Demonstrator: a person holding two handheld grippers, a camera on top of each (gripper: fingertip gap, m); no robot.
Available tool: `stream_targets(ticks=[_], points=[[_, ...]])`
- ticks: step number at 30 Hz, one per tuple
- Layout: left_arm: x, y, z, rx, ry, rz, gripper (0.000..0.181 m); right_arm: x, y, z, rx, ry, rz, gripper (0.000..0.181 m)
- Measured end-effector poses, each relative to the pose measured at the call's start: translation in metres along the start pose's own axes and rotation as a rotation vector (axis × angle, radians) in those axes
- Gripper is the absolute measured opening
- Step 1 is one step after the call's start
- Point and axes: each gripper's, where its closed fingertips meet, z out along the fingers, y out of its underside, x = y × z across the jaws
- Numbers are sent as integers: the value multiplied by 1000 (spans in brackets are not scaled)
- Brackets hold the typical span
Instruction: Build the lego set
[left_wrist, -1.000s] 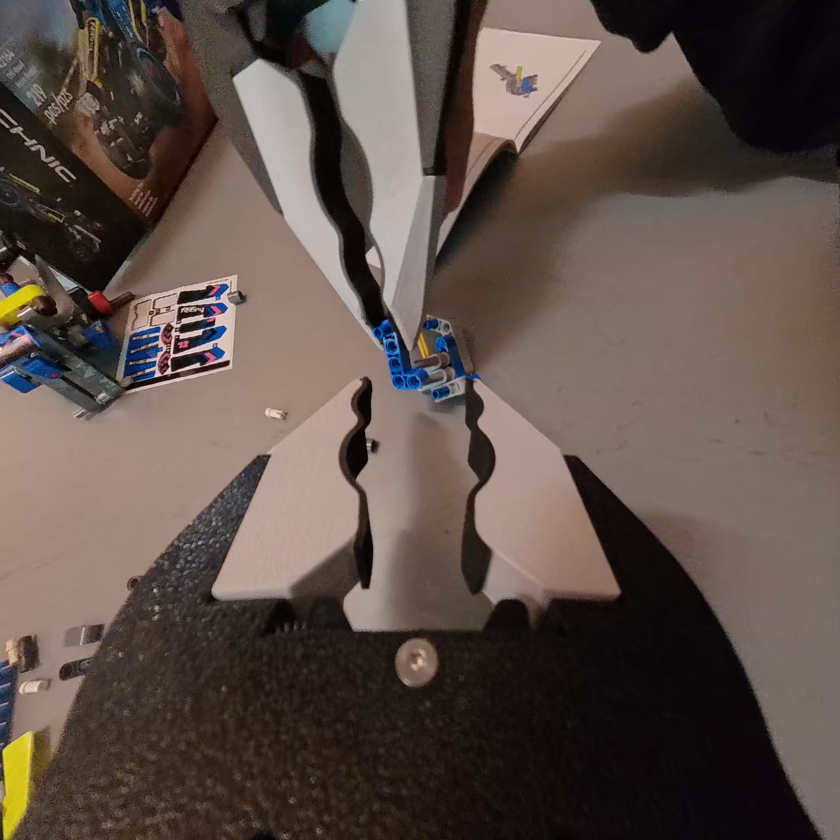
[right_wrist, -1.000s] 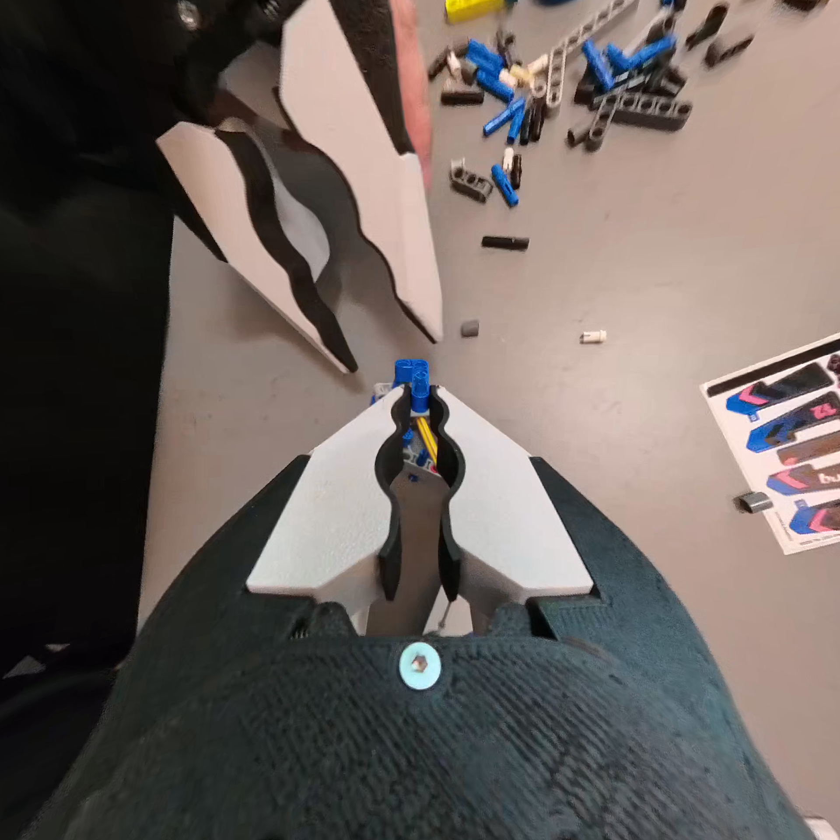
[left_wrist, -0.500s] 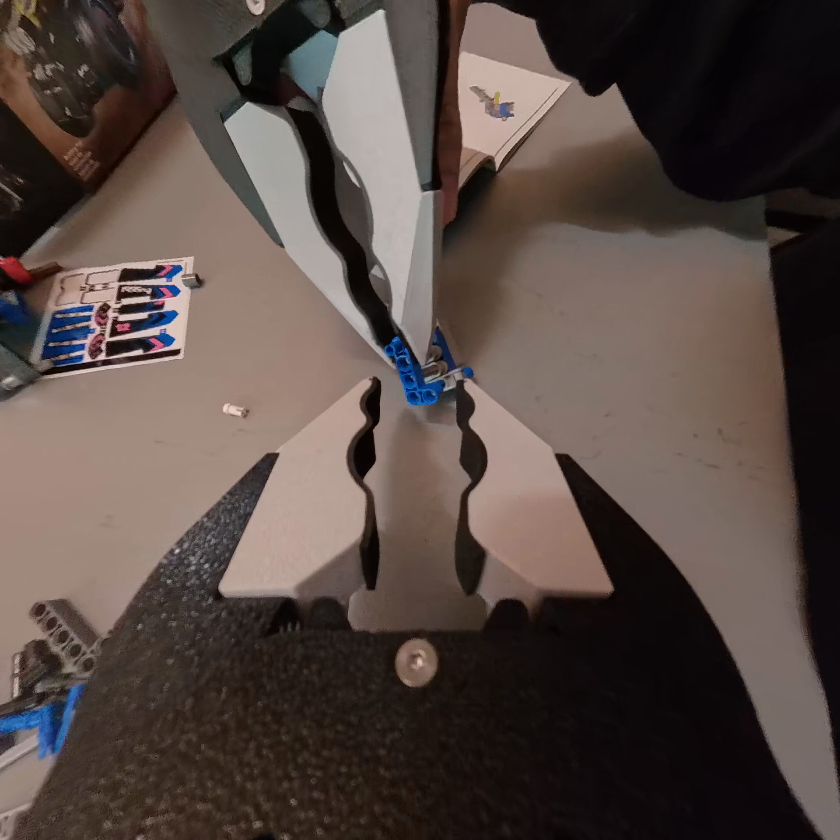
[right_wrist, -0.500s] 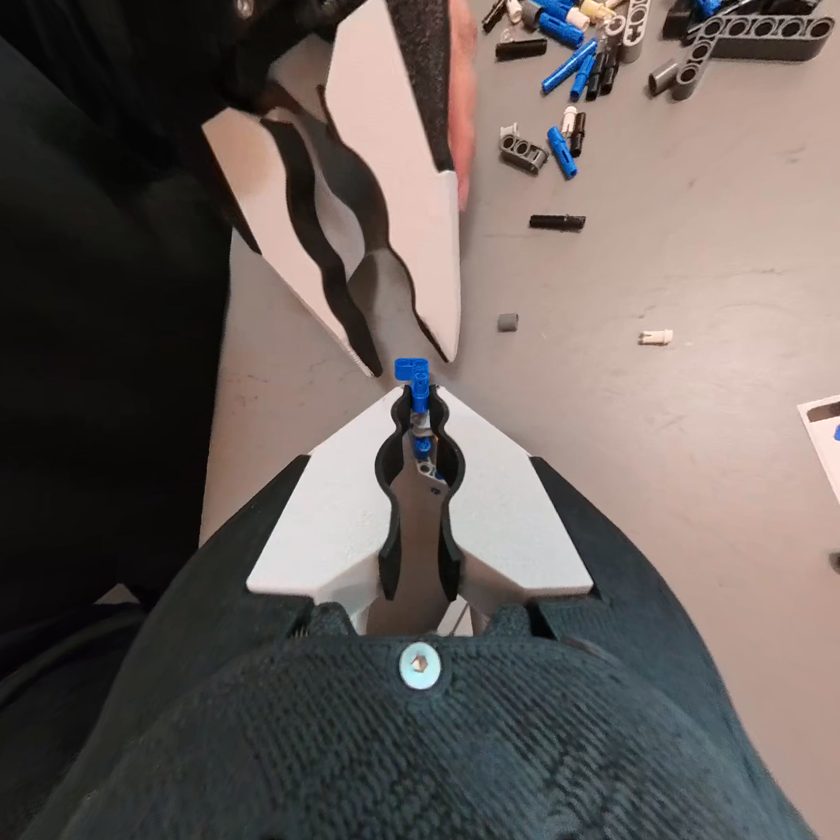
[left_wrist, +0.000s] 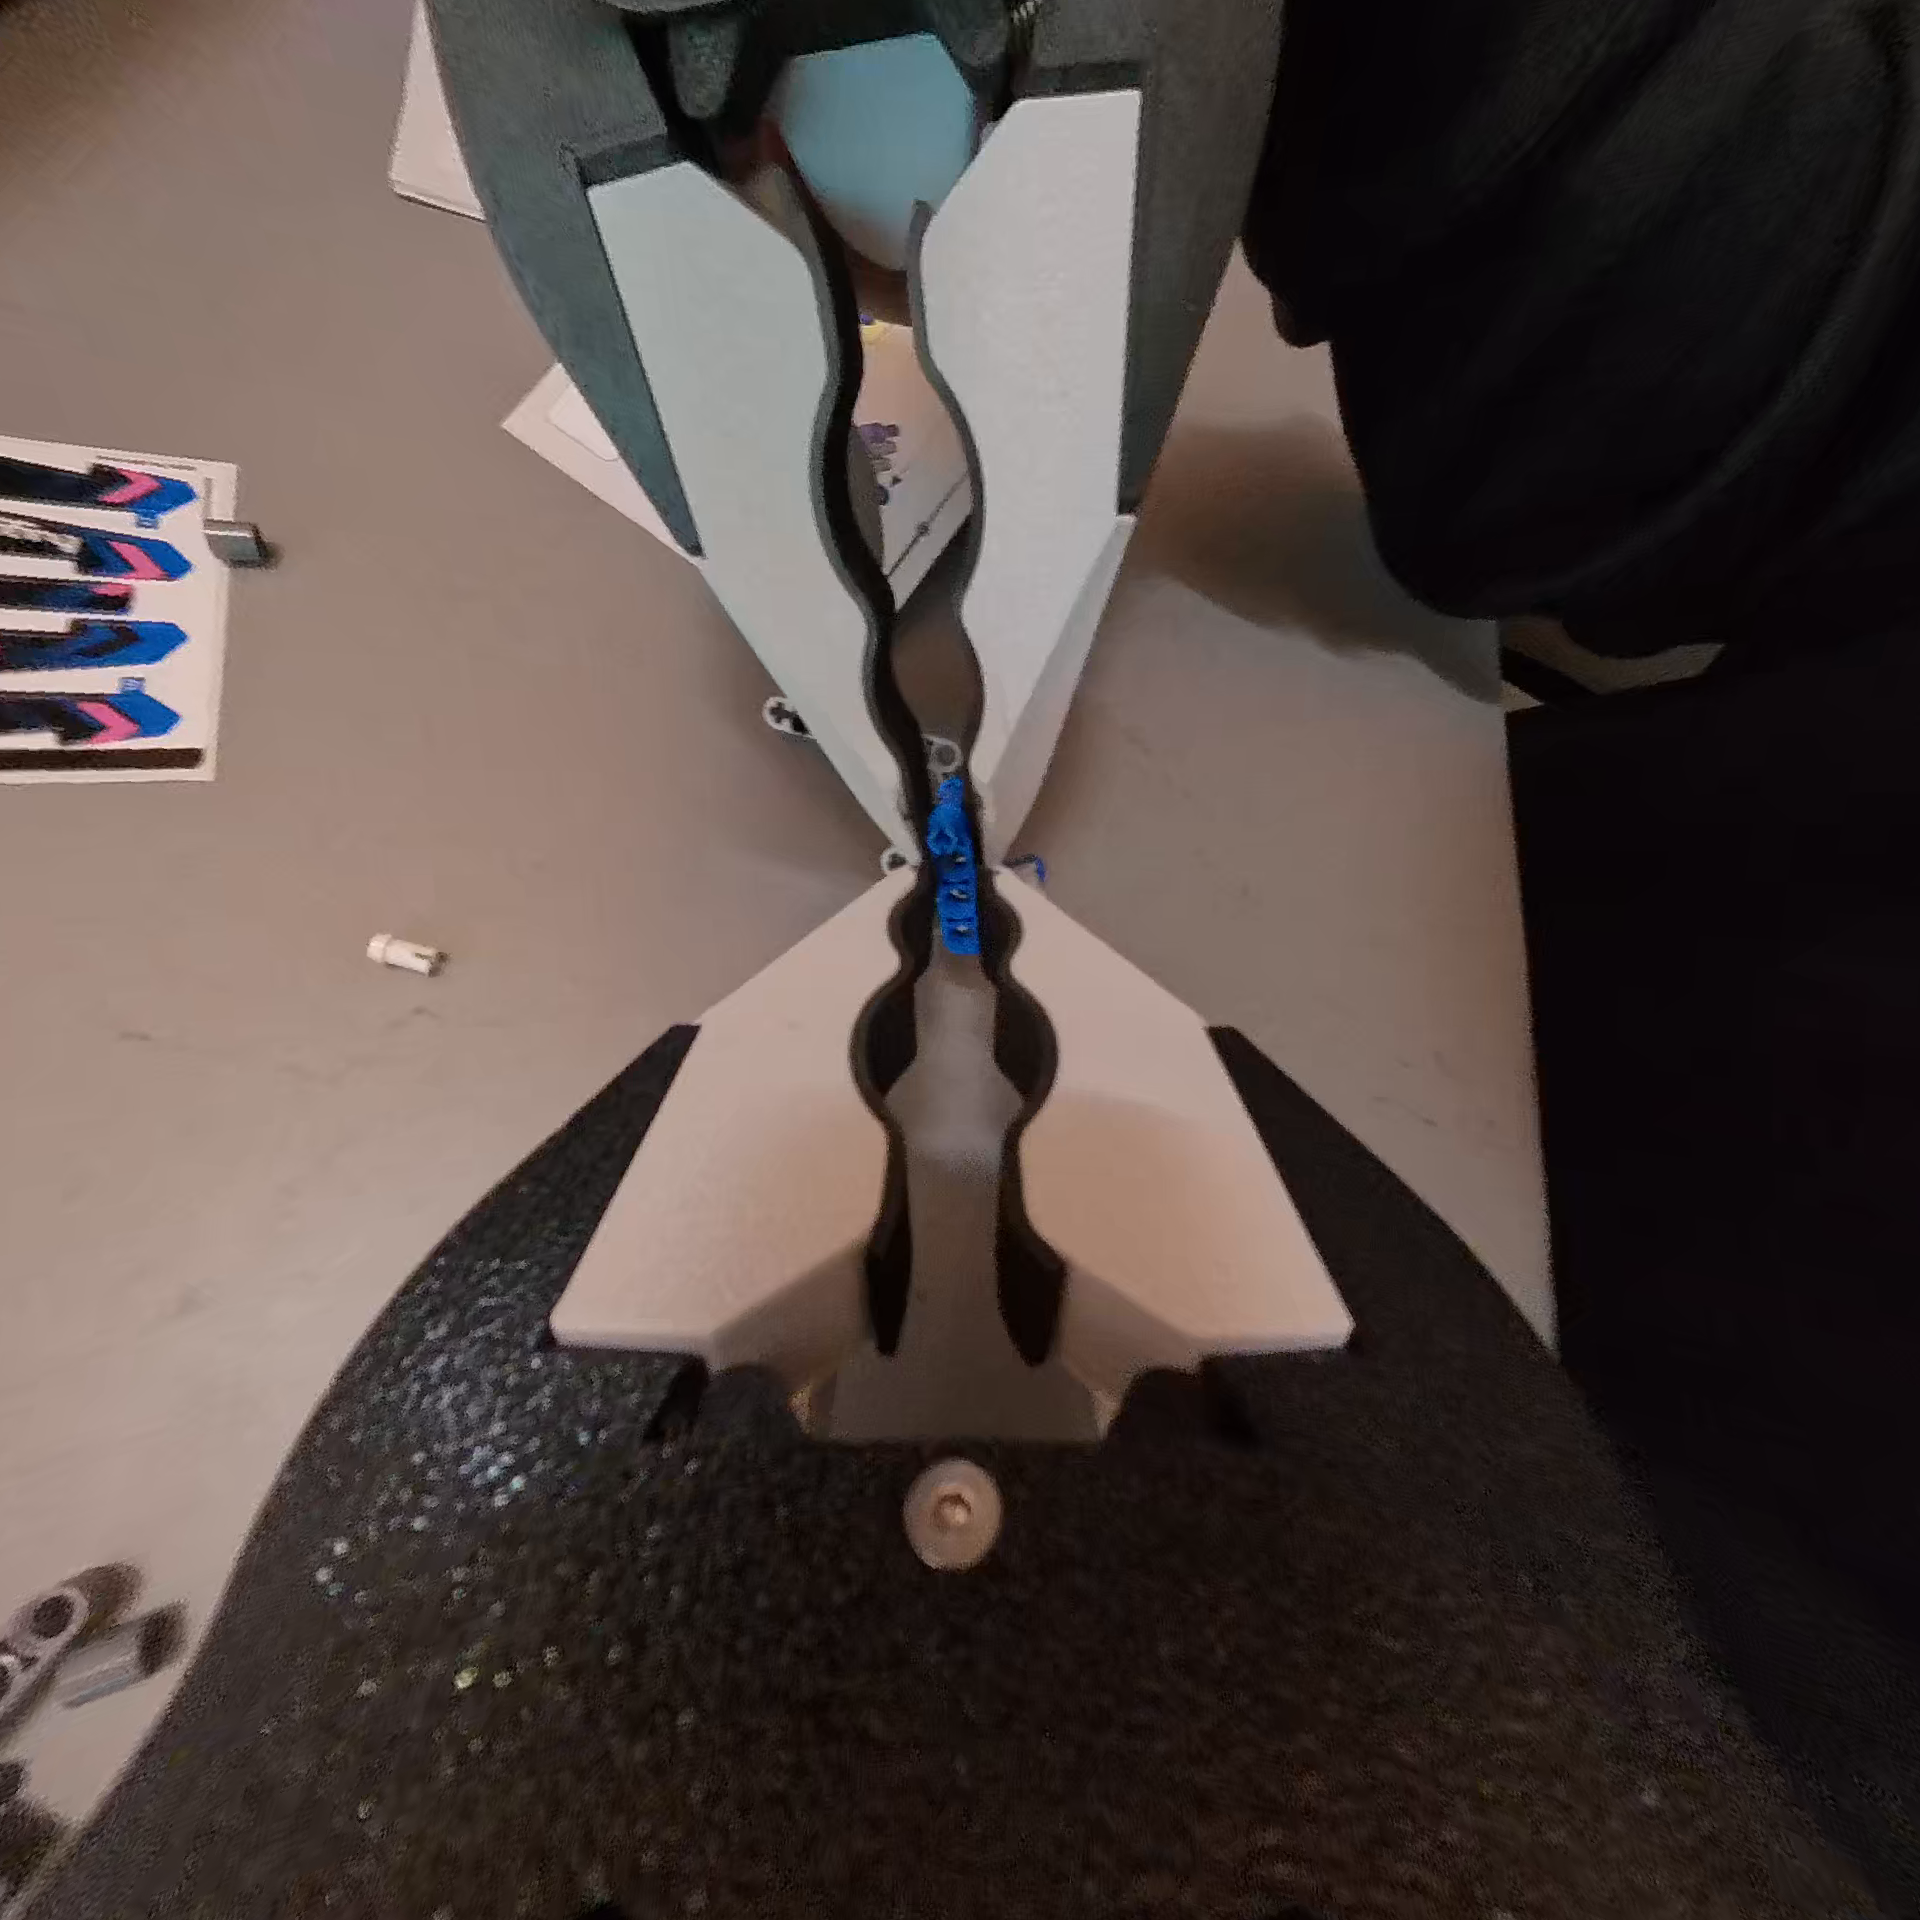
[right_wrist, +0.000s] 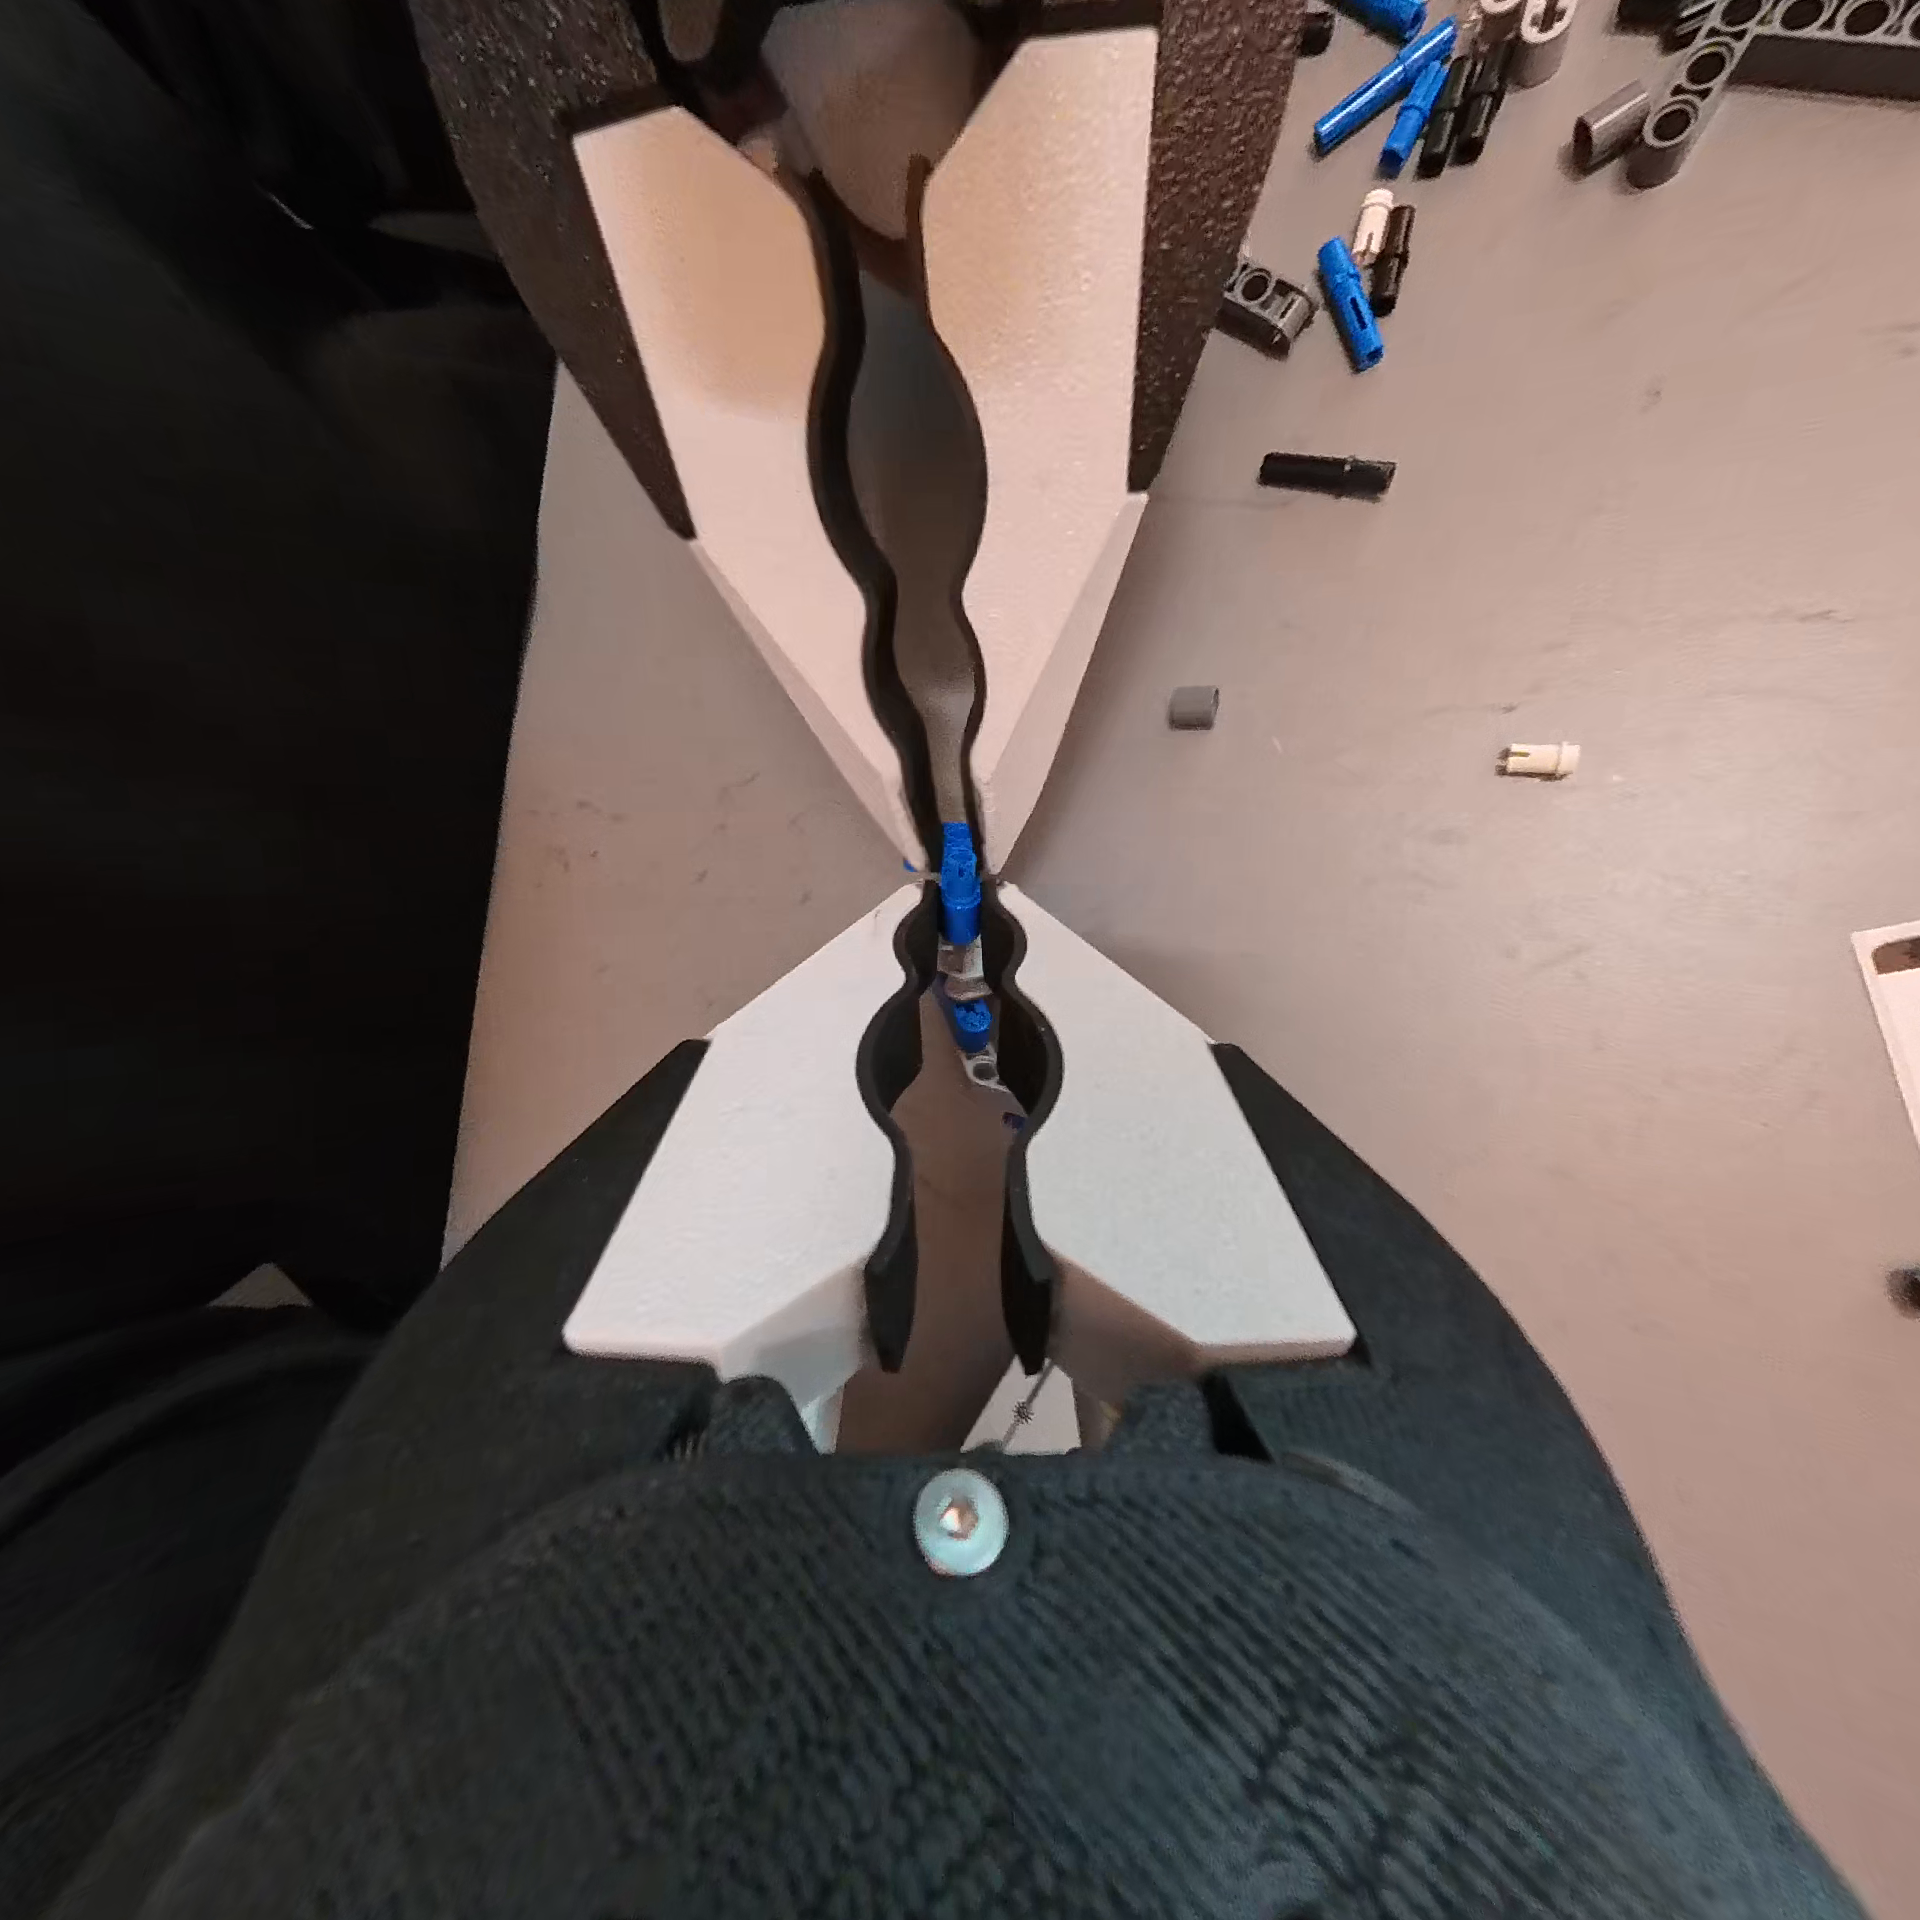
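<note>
A small blue and grey lego assembly (left_wrist: 956, 914) hangs above the grey table (left_wrist: 520, 1091), between two grippers that meet tip to tip. My left gripper (left_wrist: 956, 883) is shut on its blue end. My right gripper (right_wrist: 958, 899) is shut on the same assembly (right_wrist: 958, 904), and grey and blue parts run back between its fingers. In the left wrist view the right gripper (left_wrist: 951, 831) comes in from the top. In the right wrist view the left gripper (right_wrist: 948, 831) comes in from the top.
A sticker sheet (left_wrist: 94, 623), a small grey piece (left_wrist: 234, 540) and a white pin (left_wrist: 405, 954) lie to the left. An instruction booklet (left_wrist: 561, 436) lies behind the right gripper. Loose blue, black and grey parts (right_wrist: 1392, 94), a black pin (right_wrist: 1328, 473) and a grey bush (right_wrist: 1193, 709) lie on the table. A person's dark clothing (right_wrist: 260, 727) is at the table edge.
My left gripper was open and has closed on the blue end of the assembly. The two grippers have turned to face each other in one line, tip to tip.
</note>
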Motion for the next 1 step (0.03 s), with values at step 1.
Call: stream_targets(ticks=[1], points=[[-1,0,1,-3,-9,10,3,1,0,0,2,7,1,6]])
